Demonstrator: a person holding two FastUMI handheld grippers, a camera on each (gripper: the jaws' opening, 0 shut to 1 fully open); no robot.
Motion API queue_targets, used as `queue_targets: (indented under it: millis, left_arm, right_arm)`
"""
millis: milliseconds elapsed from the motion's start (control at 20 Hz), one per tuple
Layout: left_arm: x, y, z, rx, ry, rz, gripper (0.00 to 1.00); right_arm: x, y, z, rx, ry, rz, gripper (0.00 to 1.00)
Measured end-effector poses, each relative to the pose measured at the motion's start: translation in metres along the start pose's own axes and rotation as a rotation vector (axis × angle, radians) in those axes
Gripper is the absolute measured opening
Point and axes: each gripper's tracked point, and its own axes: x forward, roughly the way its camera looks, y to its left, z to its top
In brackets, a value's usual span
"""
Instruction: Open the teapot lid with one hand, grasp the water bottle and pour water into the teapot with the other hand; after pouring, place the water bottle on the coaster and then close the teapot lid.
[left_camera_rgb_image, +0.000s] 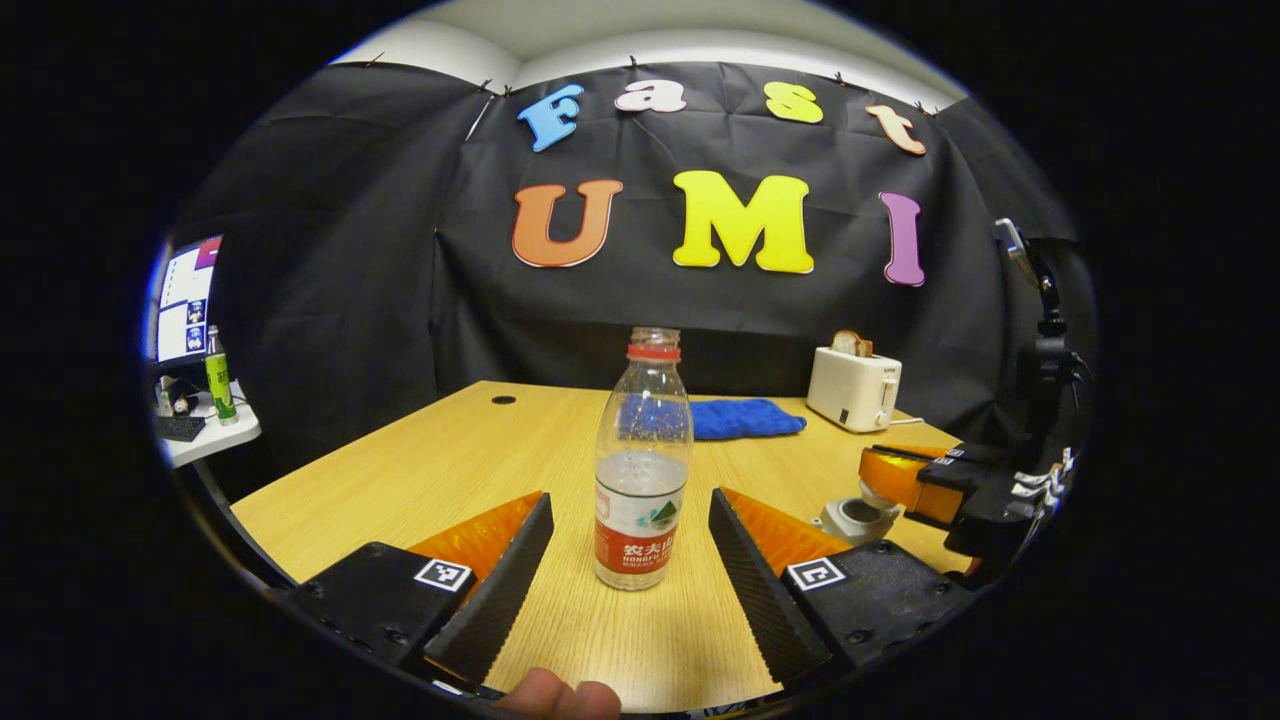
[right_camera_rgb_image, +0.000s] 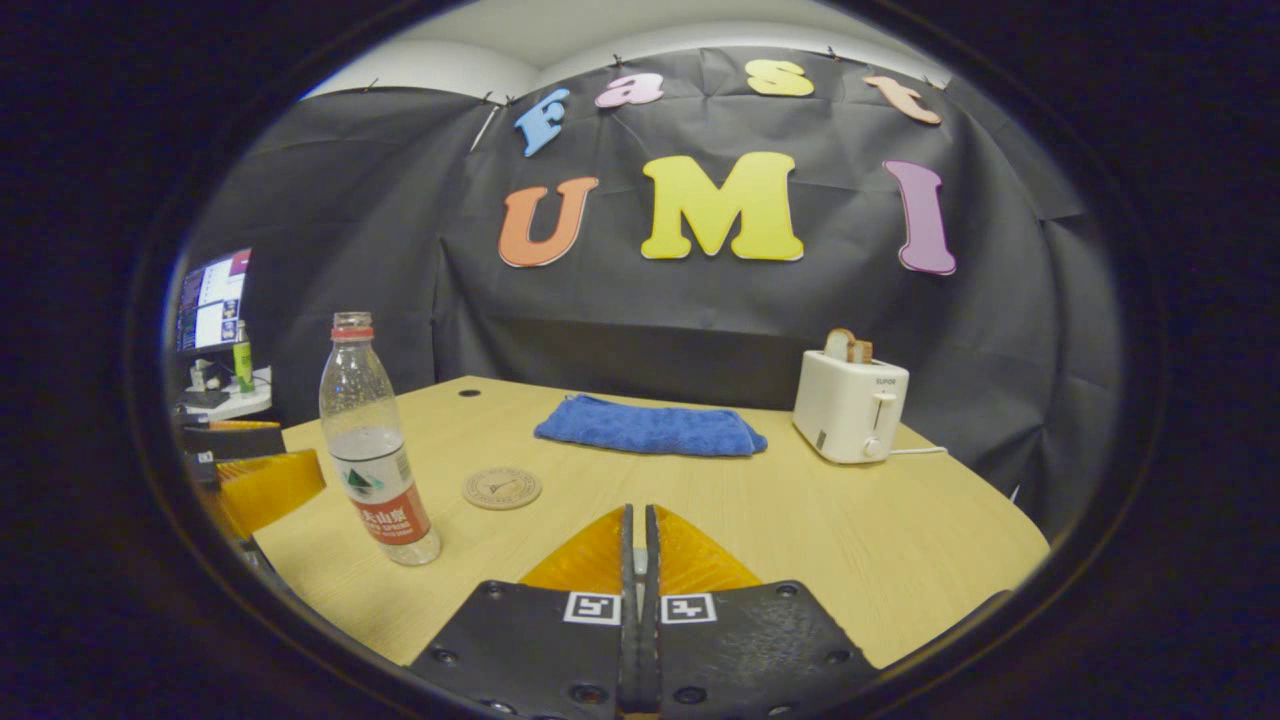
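A clear water bottle (left_camera_rgb_image: 641, 470), uncapped and about a third full, stands upright on the wooden table (left_camera_rgb_image: 420, 470). My left gripper (left_camera_rgb_image: 630, 495) is open, with a finger on each side of the bottle and neither touching it. At the right of the left gripper view, my right gripper (left_camera_rgb_image: 895, 478) hovers just above the white teapot (left_camera_rgb_image: 850, 517), whose mouth shows open. A white piece under its fingertips looks like the lid. In the right gripper view its fingers (right_camera_rgb_image: 600, 545) stand nearly together. A round coaster (right_camera_rgb_image: 502, 488) lies right of the bottle (right_camera_rgb_image: 378, 450).
A folded blue cloth (right_camera_rgb_image: 650, 428) lies at the back middle. A white toaster (right_camera_rgb_image: 848, 405) holding bread stands at the back right, its cord trailing right. A side table with a monitor (left_camera_rgb_image: 185, 300) and a green bottle (left_camera_rgb_image: 219, 385) is off to the left.
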Motion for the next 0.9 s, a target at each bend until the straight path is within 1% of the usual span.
queue_targets:
  millis: [100, 250, 300, 450, 550, 750, 900]
  left_arm:
    - [0.002, -0.004, -0.012, -0.009, 0.031, -0.027, 0.99]
    - [0.016, -0.005, -0.024, -0.026, 0.058, -0.039, 0.98]
    - [0.022, -0.008, -0.028, -0.031, 0.064, -0.055, 0.99]
    - [0.039, -0.002, -0.039, -0.039, 0.100, -0.047, 0.99]
    - [0.048, -0.003, -0.041, -0.030, 0.108, -0.047, 0.99]
    - [0.059, -0.002, -0.042, 0.005, 0.110, -0.039, 0.99]
    - [0.064, -0.005, -0.043, 0.035, 0.116, -0.041, 0.94]
  right_arm:
    - [-0.005, 0.000, -0.001, -0.004, 0.008, 0.016, 0.00]
    - [-0.011, -0.002, -0.001, -0.007, 0.011, 0.023, 0.00]
    - [-0.013, -0.003, -0.001, -0.001, 0.018, 0.026, 0.00]
    - [-0.019, -0.007, 0.002, 0.008, 0.017, 0.026, 0.00]
    - [-0.021, -0.011, 0.003, -0.001, 0.022, 0.018, 0.00]
    - [-0.024, -0.010, 0.004, -0.005, 0.029, 0.028, 0.00]
    - [-0.026, -0.009, 0.004, -0.008, 0.032, 0.035, 0.00]
